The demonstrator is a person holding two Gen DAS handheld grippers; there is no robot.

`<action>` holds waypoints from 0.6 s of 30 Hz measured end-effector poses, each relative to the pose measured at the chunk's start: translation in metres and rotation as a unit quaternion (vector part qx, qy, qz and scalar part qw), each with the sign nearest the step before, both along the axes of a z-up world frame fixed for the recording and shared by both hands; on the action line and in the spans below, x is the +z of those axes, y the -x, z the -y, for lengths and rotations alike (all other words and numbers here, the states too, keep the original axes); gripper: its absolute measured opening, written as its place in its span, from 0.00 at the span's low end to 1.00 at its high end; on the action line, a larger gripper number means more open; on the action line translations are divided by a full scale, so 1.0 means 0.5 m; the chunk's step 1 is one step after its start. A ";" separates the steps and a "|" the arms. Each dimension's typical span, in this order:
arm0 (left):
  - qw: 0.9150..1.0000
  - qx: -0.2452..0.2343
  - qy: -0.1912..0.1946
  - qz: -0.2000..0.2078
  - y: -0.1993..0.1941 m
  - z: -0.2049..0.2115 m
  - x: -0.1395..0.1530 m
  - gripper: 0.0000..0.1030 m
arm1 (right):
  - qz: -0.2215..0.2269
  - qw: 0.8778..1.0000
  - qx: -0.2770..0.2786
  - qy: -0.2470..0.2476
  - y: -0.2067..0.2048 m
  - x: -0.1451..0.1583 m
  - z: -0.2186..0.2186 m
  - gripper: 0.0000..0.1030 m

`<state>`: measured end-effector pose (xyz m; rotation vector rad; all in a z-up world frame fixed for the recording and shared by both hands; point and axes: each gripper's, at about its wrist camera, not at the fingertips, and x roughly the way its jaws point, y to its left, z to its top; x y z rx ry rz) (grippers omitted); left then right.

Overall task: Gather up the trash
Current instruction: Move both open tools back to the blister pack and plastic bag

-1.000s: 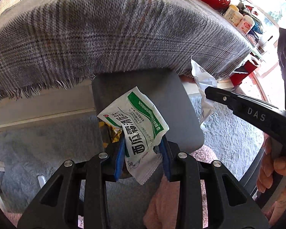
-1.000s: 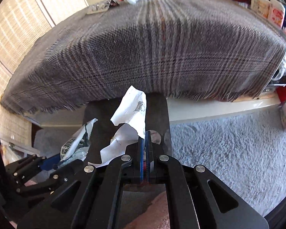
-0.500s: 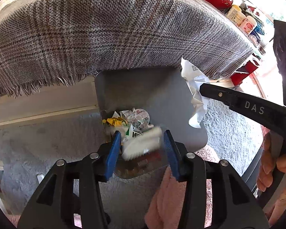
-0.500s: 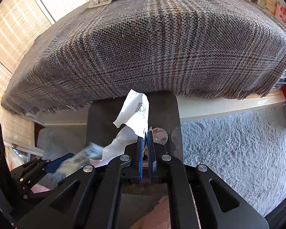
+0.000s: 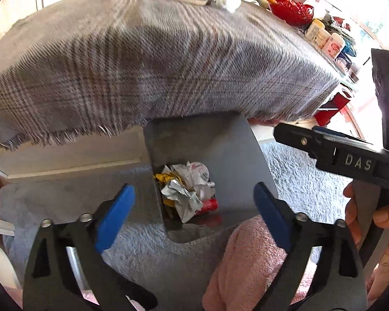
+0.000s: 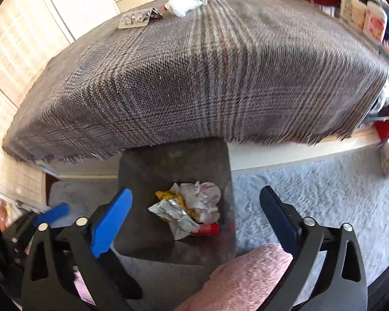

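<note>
A grey bin (image 5: 228, 160) stands on the carpet below the table edge; it also shows in the right wrist view (image 6: 173, 160). Crumpled wrappers and paper (image 5: 186, 191) lie in its bottom, seen too in the right wrist view (image 6: 186, 207). My left gripper (image 5: 194, 207) is open and empty above the bin. My right gripper (image 6: 194, 212) is open and empty above the bin too. On the far side of the plaid-covered table (image 6: 194, 77) lie a blister pack (image 6: 133, 20) and a white crumpled wad (image 6: 181, 4).
A red bowl (image 5: 293, 10) and several bottles (image 5: 324, 39) stand at the table's right end. Grey shaggy carpet (image 6: 311, 194) surrounds the bin. A pink fuzzy slipper (image 6: 246, 272) is just in front of the bin. The right gripper's body (image 5: 350, 155) reaches in from the right.
My left gripper opened and dropped the green-and-white packet into the bin. My right gripper opened and let the white paper fall in. Both now point higher toward the table.
</note>
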<state>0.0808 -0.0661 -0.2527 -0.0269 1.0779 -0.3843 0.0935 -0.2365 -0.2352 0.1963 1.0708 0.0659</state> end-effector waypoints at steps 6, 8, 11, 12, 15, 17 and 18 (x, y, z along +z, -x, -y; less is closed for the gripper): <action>1.000 0.006 -0.004 0.019 -0.014 -0.013 0.047 0.92 | 0.033 0.999 -0.002 0.009 -0.001 0.059 0.025 0.97; 1.000 0.010 -0.003 0.025 -0.021 -0.020 0.064 0.92 | 0.044 0.999 -0.006 0.010 -0.004 0.080 0.034 0.97; 0.999 0.018 -0.002 0.043 -0.036 -0.032 0.094 0.92 | 0.061 0.998 -0.014 0.010 -0.020 0.112 0.052 0.97; 0.998 0.023 -0.001 0.050 -0.044 -0.037 0.106 0.92 | 0.067 0.998 -0.017 0.008 -0.026 0.122 0.059 0.97; 0.997 0.042 0.001 0.063 -0.073 -0.048 0.129 0.92 | 0.079 0.996 -0.027 0.005 -0.052 0.140 0.075 0.97; 0.996 0.062 0.007 0.062 -0.099 -0.060 0.137 0.92 | 0.086 0.996 -0.030 0.002 -0.070 0.147 0.080 0.97; 0.996 0.067 0.008 0.061 -0.108 -0.064 0.139 0.92 | 0.090 0.995 -0.029 0.000 -0.080 0.150 0.081 0.97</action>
